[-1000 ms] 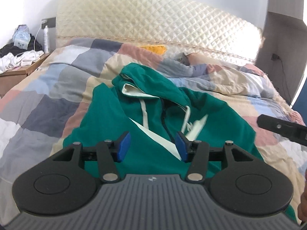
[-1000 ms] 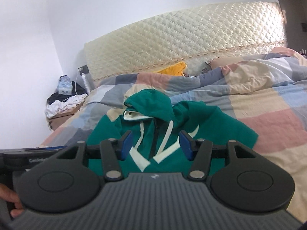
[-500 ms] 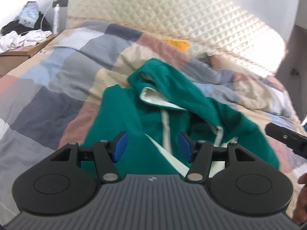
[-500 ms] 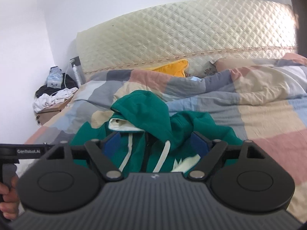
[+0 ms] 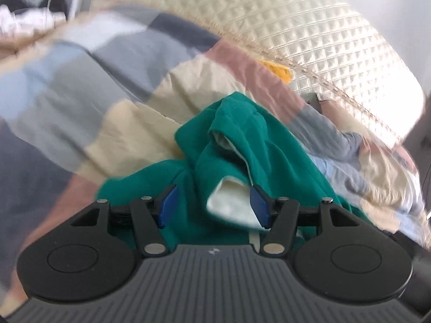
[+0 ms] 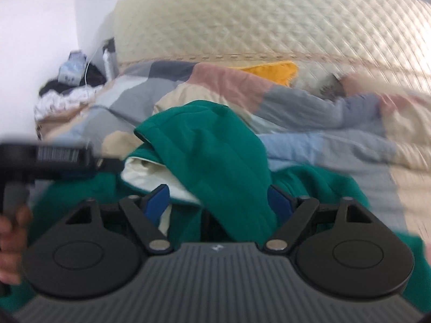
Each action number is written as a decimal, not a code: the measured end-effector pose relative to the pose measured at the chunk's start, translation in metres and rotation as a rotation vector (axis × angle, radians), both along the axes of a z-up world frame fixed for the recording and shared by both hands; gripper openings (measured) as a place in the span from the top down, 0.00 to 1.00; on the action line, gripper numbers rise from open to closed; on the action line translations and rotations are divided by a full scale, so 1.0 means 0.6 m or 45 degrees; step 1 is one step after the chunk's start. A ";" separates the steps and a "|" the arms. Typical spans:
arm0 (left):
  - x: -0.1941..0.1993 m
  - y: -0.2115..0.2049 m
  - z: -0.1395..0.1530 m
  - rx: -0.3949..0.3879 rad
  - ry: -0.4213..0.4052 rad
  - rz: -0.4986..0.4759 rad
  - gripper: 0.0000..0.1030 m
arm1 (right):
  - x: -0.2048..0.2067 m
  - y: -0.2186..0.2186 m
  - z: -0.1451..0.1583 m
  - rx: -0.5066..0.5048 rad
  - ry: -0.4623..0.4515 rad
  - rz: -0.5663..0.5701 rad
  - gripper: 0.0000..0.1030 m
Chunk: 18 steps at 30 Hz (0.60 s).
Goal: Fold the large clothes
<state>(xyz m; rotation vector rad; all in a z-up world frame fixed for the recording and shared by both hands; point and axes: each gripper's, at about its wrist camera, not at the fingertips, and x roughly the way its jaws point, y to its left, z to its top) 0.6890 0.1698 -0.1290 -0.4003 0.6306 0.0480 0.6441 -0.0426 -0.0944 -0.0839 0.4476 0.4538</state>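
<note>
Bedroom setup, patchwork quilt (image 5: 89, 86) spread over the bed and a cream quilted headboard (image 6: 269, 21) behind it; green hoodie (image 5: 269, 145) lies bunched in the middle of that quilt, hood flopped over so the pale lining shows. Left gripper (image 5: 214, 206) is right over the hoodie's front, blue pads apart with green cloth and a flap of pale lining between them, not pinched; right gripper (image 6: 218, 203) has just been opening its jaws and now stands wide, the hood's edge running between the pads, nothing clamped. Off to the left in the right wrist view, a hand (image 6: 12, 231) holds the other tool's handle; farther back a yellow pillow (image 6: 274, 71) and a cluttered nightstand (image 6: 70, 80); both views are blurry.
</note>
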 end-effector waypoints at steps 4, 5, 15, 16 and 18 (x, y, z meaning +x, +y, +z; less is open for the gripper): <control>0.073 -0.001 -0.029 0.115 0.055 -0.017 0.38 | 0.062 0.038 -0.027 -0.054 -0.015 0.040 0.21; 0.083 0.000 -0.035 0.123 0.063 -0.031 0.38 | 0.077 0.050 -0.035 -0.088 0.001 0.052 0.21; 0.109 0.005 -0.034 0.186 0.046 -0.076 0.81 | 0.115 0.091 -0.038 -0.313 -0.027 -0.088 0.86; 0.103 0.003 -0.021 0.189 0.029 -0.096 0.85 | 0.111 0.081 -0.027 -0.297 -0.039 -0.126 0.88; 0.089 -0.003 0.010 0.204 -0.014 -0.113 0.85 | 0.100 0.054 0.004 -0.220 -0.062 -0.175 0.89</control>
